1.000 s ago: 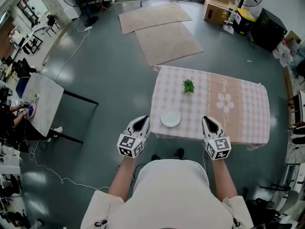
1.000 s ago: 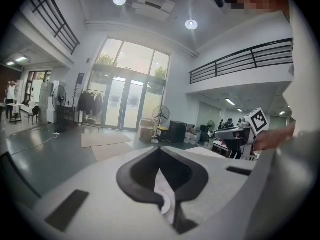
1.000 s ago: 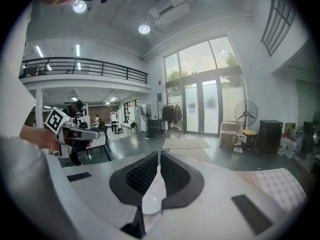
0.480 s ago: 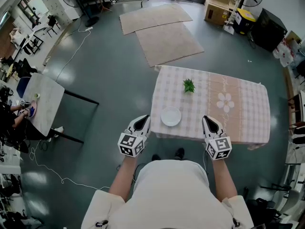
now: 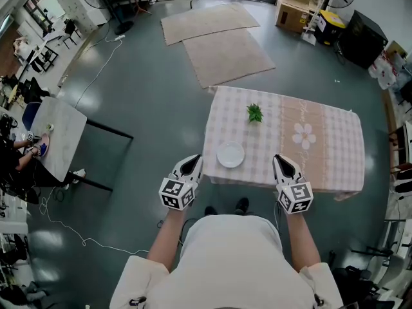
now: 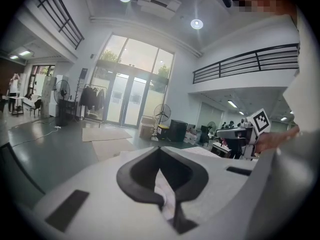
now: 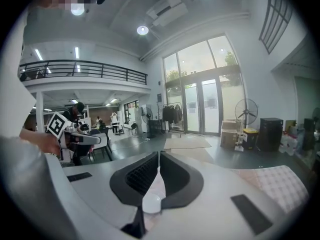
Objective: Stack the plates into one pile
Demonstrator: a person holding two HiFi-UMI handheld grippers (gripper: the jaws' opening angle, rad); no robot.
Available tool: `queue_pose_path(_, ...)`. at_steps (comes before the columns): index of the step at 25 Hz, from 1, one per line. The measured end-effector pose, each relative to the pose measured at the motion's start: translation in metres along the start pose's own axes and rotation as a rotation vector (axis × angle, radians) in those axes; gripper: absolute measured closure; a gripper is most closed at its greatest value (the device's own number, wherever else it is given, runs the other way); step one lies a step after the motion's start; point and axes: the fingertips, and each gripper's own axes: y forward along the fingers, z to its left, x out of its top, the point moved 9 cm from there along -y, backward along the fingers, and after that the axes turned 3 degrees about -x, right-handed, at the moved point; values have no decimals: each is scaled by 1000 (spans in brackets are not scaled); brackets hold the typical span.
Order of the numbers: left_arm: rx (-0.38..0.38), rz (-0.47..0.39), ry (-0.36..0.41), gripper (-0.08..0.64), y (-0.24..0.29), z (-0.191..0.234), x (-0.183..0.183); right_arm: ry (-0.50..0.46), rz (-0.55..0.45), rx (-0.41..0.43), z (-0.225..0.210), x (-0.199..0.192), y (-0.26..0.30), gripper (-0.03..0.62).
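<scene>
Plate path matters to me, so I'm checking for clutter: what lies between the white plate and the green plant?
Only bare checked tablecloth lies between the white plate and the green plant, as the head view shows.

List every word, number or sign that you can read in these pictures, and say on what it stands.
None can be read.
The left gripper and right gripper carry only black-and-white square markers, no letters.
Any print on the cardboard boxes is too small to read.

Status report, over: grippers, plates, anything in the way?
Left gripper shut, empty; right gripper shut, empty. White plate on the tablecloth ahead, between them, untouched. Green plant farther back, clear of it.
</scene>
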Motion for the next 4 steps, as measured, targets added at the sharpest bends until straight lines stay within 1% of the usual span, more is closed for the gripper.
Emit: queue_pose_path(4, 6, 5, -17, 552, 0, 5, -1, -9, -7, 15, 3, 4, 4, 554)
